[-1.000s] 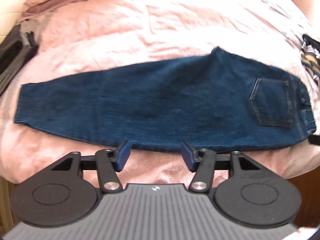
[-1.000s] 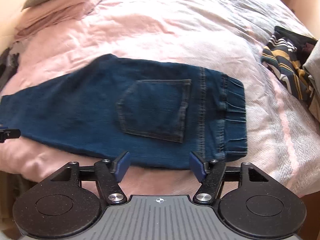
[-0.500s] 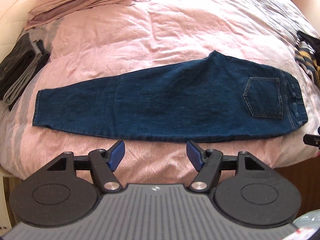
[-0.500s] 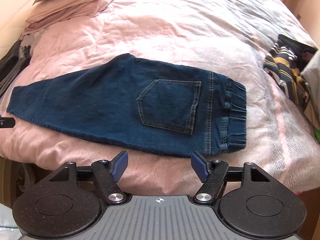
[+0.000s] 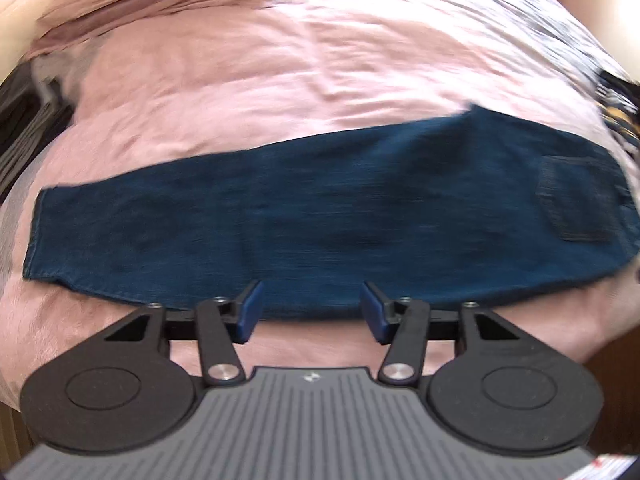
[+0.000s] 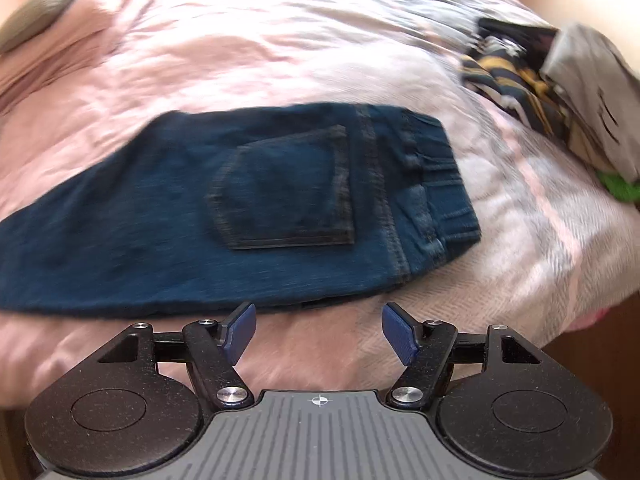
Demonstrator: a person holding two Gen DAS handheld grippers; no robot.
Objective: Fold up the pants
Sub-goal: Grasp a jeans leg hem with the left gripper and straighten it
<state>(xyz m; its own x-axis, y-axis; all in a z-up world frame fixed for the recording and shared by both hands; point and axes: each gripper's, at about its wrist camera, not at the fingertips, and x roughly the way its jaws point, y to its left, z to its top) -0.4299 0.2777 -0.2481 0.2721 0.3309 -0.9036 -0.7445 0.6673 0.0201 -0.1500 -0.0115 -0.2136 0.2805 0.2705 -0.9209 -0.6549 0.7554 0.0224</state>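
Step in hand, as judged: approach for the crosswise fold; pants (image 5: pixel 320 232) already doubled lengthwise, leg on leg, flat along near edge of pink bedspread (image 5: pixel 280 92). Waistband end (image 6: pixel 436 184) toward right, hem end (image 5: pixel 40 236) toward left.

Left gripper (image 5: pixel 310 310): jaws apart, empty, poised at near edge of pants mid-leg. Right gripper (image 6: pixel 318 330): jaws apart, empty, just short of near edge below back pocket (image 6: pixel 284 196).

Next move, probably: shift toward one end, pinch both layers, carry over to other end.

Count: one pair of pants, two grippers, one visible pocket, one heap of other clothing (image 6: pixel 528 80) at far right.
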